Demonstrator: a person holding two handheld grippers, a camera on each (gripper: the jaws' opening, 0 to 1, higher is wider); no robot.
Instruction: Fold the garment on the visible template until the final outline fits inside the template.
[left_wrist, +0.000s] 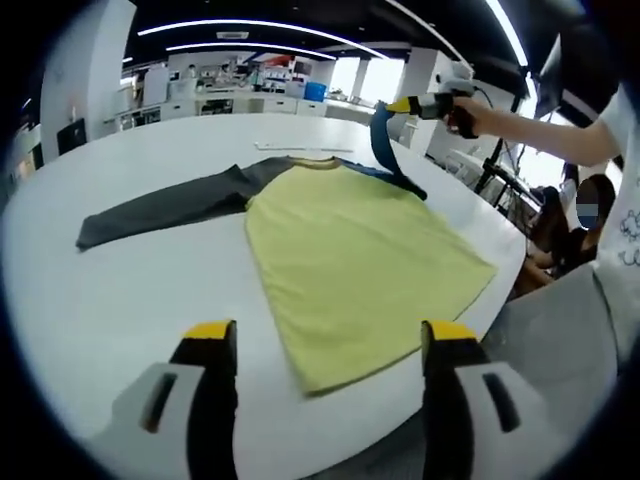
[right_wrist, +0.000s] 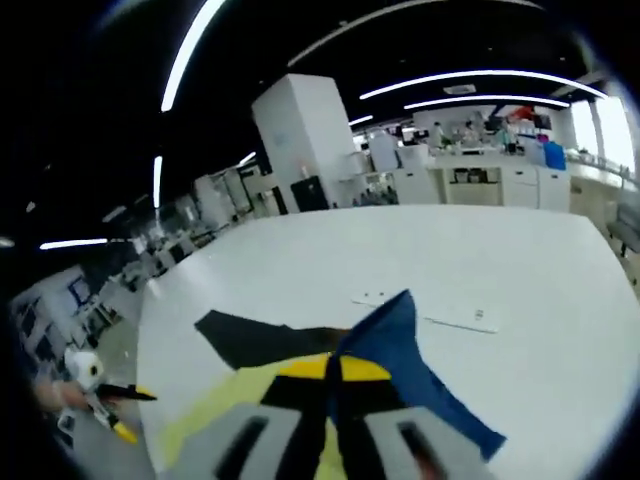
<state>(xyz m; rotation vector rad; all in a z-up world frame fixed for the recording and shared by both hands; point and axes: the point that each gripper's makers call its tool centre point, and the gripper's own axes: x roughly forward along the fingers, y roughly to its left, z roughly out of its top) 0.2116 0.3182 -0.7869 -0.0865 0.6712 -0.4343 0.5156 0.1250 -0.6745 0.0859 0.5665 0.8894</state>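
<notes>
A long-sleeved shirt with a yellow-green body (left_wrist: 350, 255) lies flat on the round white table (left_wrist: 120, 300). Its dark grey sleeve (left_wrist: 170, 205) stretches out to the left. My right gripper (left_wrist: 400, 105) is shut on the blue sleeve (left_wrist: 383, 150) and holds it up above the shirt's far right shoulder. In the right gripper view the blue sleeve (right_wrist: 400, 345) hangs from my shut jaws (right_wrist: 332, 368), with the grey sleeve (right_wrist: 250, 340) beyond. My left gripper (left_wrist: 330, 335) hovers open over the shirt's near hem, holding nothing; it also appears small and far off (right_wrist: 110, 400).
A flat white strip (left_wrist: 300, 147) lies on the table beyond the collar (right_wrist: 450, 315). A person's arm and white top (left_wrist: 600, 150) stand at the table's right edge, and another person (left_wrist: 590, 215) sits behind. Counters and shelves (left_wrist: 230, 95) line the far wall.
</notes>
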